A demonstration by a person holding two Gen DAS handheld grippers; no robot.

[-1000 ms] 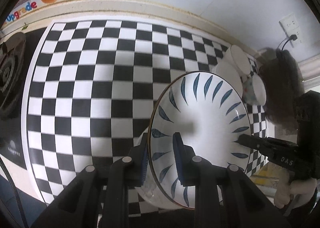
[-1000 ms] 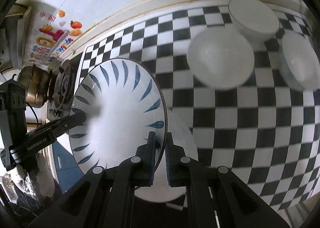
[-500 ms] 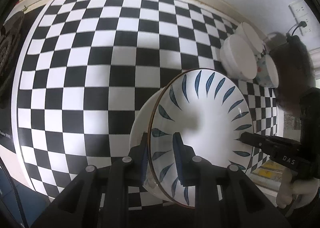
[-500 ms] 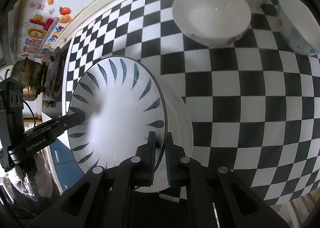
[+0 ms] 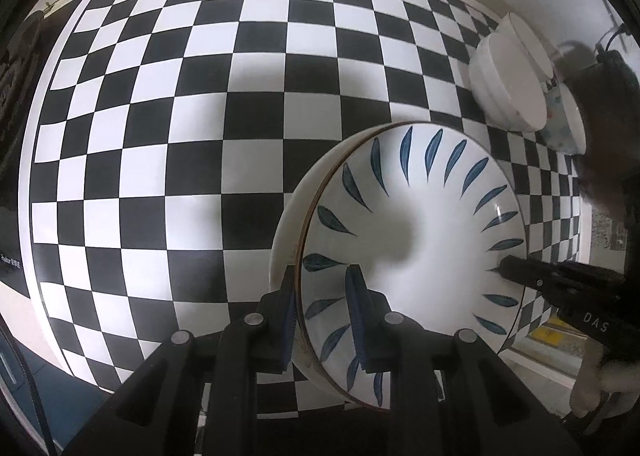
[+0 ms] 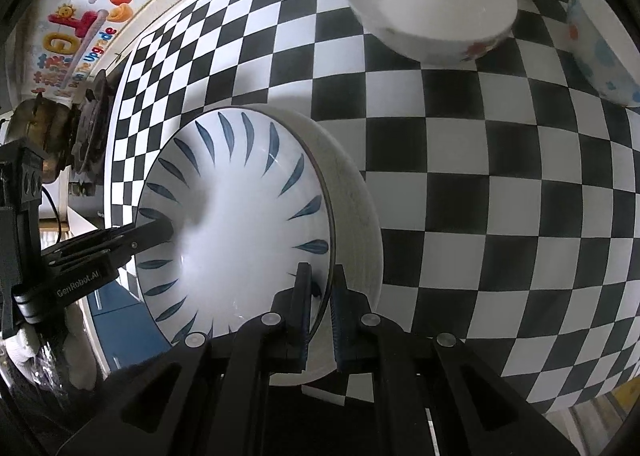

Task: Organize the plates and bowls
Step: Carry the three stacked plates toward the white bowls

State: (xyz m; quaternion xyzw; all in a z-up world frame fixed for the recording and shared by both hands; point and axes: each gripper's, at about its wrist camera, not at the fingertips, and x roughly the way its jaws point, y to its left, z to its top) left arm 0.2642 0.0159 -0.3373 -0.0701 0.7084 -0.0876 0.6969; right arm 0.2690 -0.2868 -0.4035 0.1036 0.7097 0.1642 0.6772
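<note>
Both grippers, left gripper point(image 5: 322, 310) and right gripper point(image 6: 319, 298), pinch opposite rims of my blue-leaf plate point(image 5: 412, 256); I lower it level onto the checkered cloth point(image 5: 180, 136), releasing together.

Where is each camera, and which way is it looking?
Left wrist: sits on the left gripper, looking along its fingers over the leaf-pattern plate to the checkered table; the right gripper's tip shows opposite.
Right wrist: sits on the right gripper, facing the same plate toward the white bowl; the left gripper shows opposite.
Both share the plate, each gripper pinching its rim.
</note>
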